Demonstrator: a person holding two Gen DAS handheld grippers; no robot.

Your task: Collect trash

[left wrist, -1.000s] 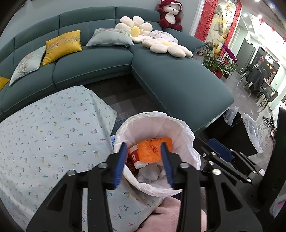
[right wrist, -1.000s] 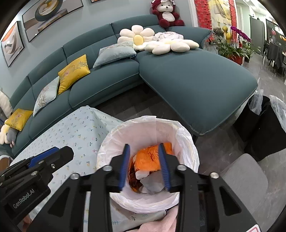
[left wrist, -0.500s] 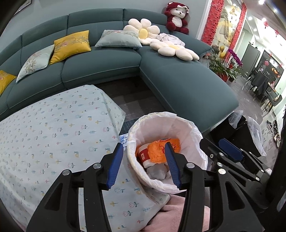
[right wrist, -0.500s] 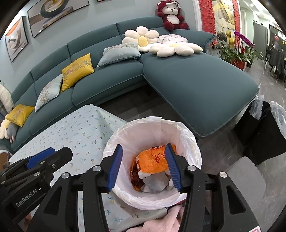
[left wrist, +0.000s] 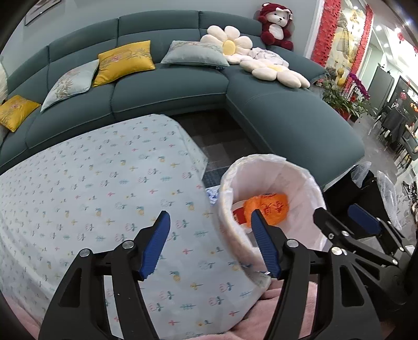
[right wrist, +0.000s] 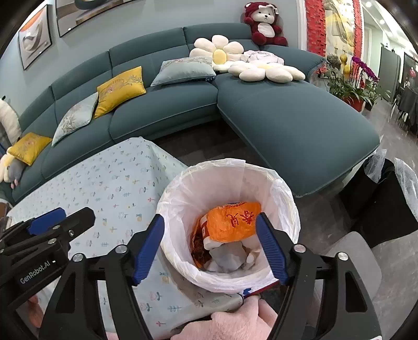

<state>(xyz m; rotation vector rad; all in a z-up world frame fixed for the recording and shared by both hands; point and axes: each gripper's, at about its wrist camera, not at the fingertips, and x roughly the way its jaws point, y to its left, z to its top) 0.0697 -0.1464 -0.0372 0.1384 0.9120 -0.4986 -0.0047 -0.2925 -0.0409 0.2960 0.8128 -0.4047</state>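
Both held wide and empty, left tool (left wrist: 210, 244) over the flowery tabletop (left wrist: 86, 188) and right tool (right wrist: 210, 247) over the white-lined trash bin (right wrist: 283, 194) just right of it, having just been opening, likely after dropping the orange wrapper (right wrist: 230, 222) now lying inside.

A teal sectional sofa (right wrist: 274, 115) is curving round the room, carrying yellow cushions (right wrist: 120, 88), a grey cushion (right wrist: 183, 69) and daisy-shaped pillows (right wrist: 216, 53). A red and white plush bear (right wrist: 263, 23) is sitting on its backrest. A flower-printed cloth (left wrist: 91, 188) is covering the table, and potted orchids (right wrist: 361, 78) are standing beyond the sofa's end.
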